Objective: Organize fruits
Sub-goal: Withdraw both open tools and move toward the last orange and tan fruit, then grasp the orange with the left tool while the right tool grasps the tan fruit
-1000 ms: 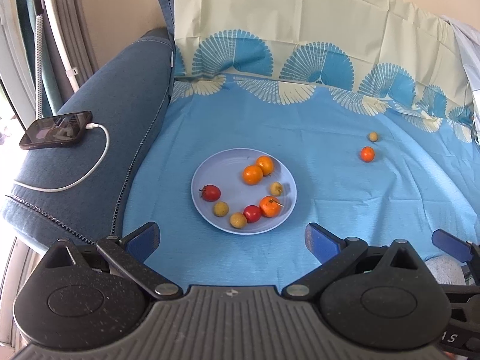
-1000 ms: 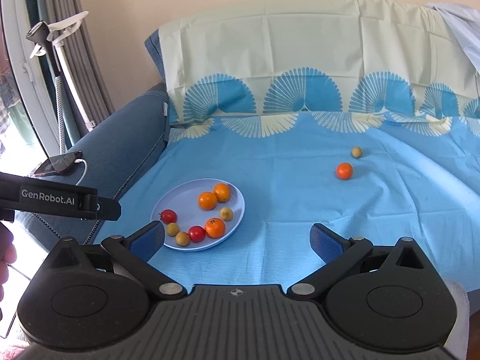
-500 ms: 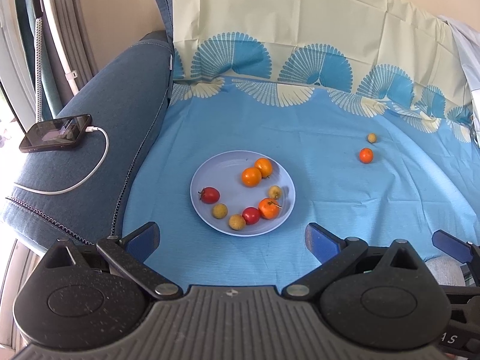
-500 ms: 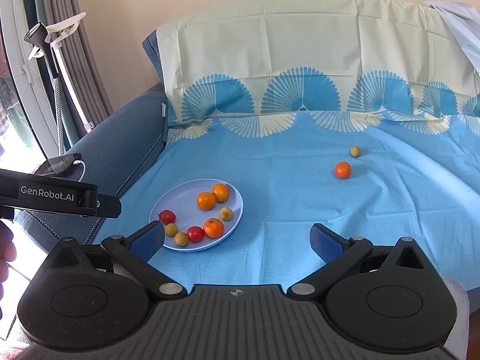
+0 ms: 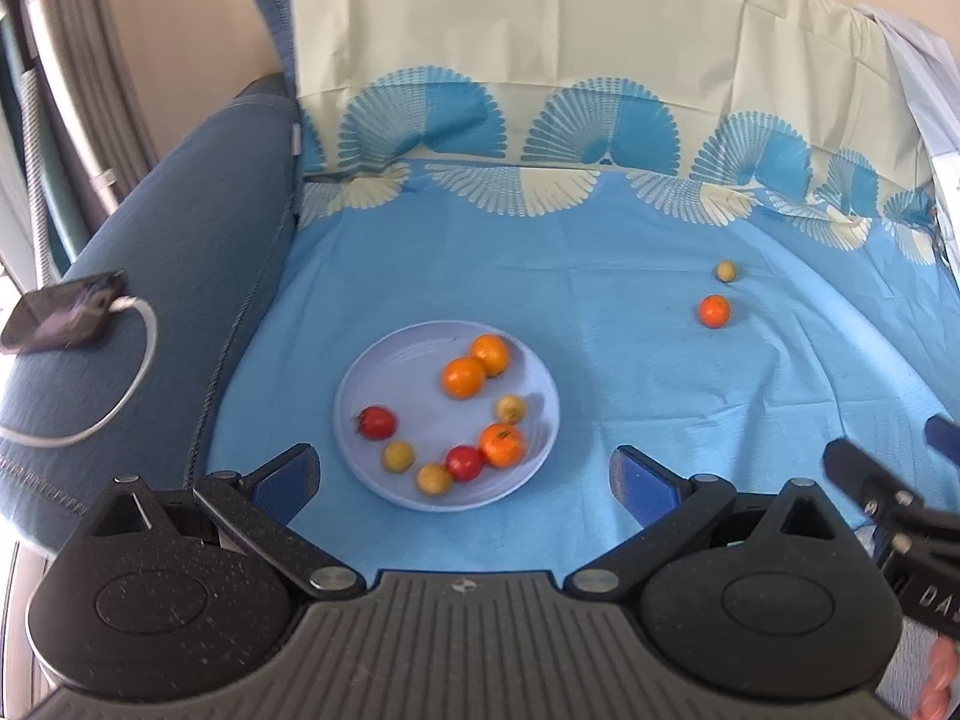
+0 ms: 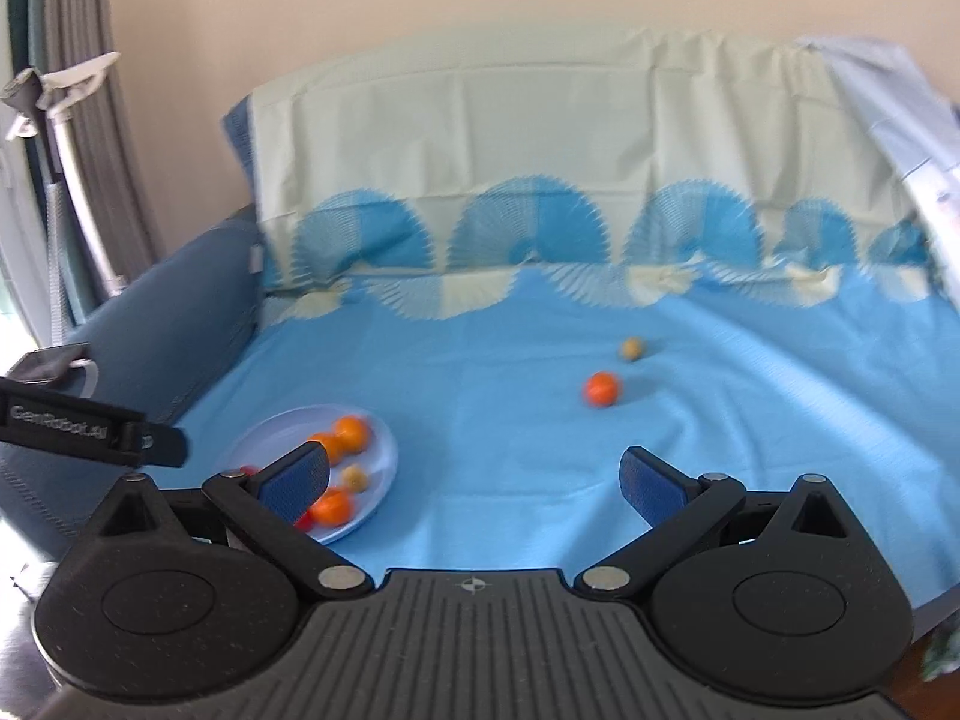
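Both the left gripper (image 5: pixel 462 480) and right gripper (image 6: pixel 474 480) are held spread and empty above the cloth (image 5: pixel 600 360), near the plate (image 5: pixel 360 396) of fruit.

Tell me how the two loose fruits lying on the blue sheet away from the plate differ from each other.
The orange fruit is bright orange, while the yellow fruit is pale yellowish. The orange fruit looks clearly larger than the yellow fruit. The orange fruit lies nearer the cameras and the yellow fruit sits just behind it, with a small gap between them. Both are round, rest directly on the blue sheet, and are off the plate.
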